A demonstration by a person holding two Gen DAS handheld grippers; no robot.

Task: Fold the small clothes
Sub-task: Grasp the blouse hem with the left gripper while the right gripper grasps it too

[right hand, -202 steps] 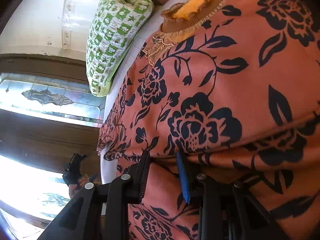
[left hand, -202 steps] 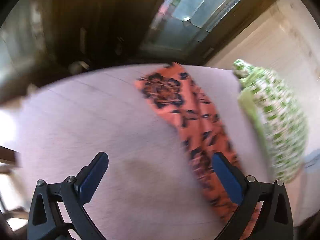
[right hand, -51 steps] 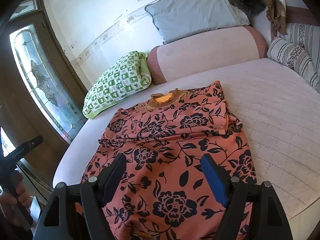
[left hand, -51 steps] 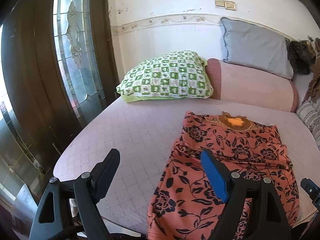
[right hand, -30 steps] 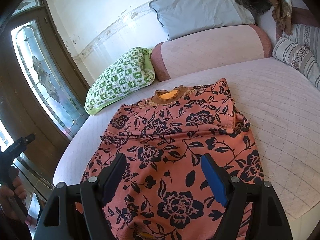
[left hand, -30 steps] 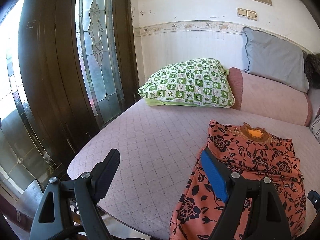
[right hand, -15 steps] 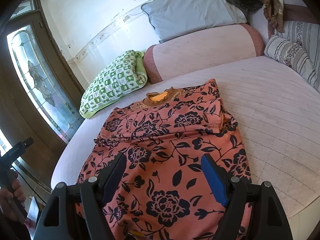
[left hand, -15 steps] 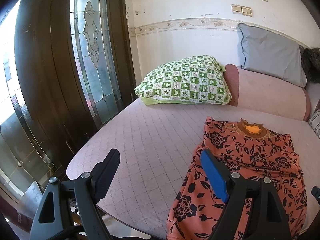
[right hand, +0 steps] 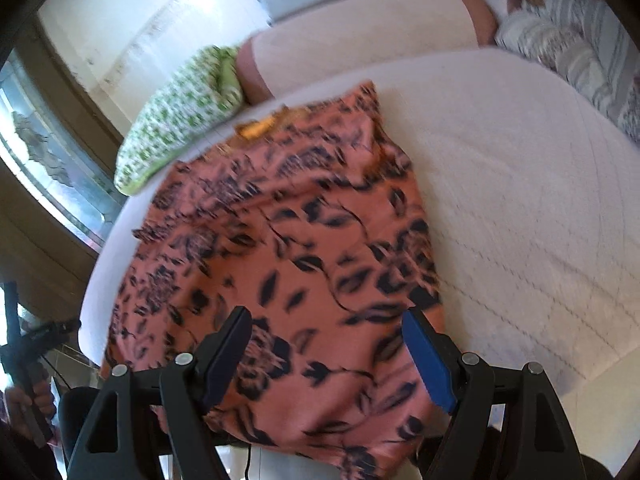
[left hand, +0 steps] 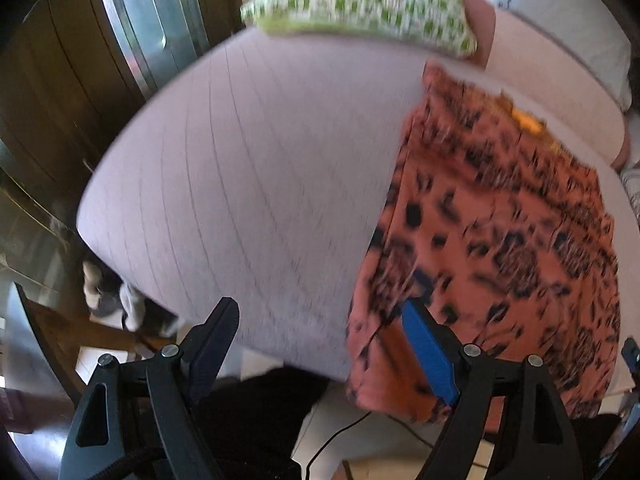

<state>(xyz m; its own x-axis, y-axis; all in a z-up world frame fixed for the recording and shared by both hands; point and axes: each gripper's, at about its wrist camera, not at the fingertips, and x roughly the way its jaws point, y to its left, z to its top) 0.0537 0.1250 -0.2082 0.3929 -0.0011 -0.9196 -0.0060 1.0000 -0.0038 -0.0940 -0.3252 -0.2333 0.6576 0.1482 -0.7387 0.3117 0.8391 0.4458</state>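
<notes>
An orange dress with a dark flower print (left hand: 500, 232) (right hand: 288, 248) lies flat on the pale quilted bed (left hand: 248, 184) (right hand: 520, 200), neck toward the pillows, hem hanging over the near edge. My left gripper (left hand: 324, 344) is open above the bed's near edge, its right finger over the dress's lower left corner, nothing between the pads. My right gripper (right hand: 328, 352) is open over the hem of the dress, pads apart and gripping nothing. Both views are motion-blurred.
A green checked pillow (left hand: 360, 4) (right hand: 180, 116) lies at the head of the bed beside a pink bolster (right hand: 360, 48). A grey pillow (left hand: 560, 20) and a striped cushion (right hand: 580, 64) sit further right. A wooden door with glass (left hand: 132, 40) stands left; floor clutter (left hand: 112, 292) is below.
Both grippers have dropped and tipped downward toward the near edge of the bed. The dress hem now sits close under the fingers. Jaw openings are unchanged.
</notes>
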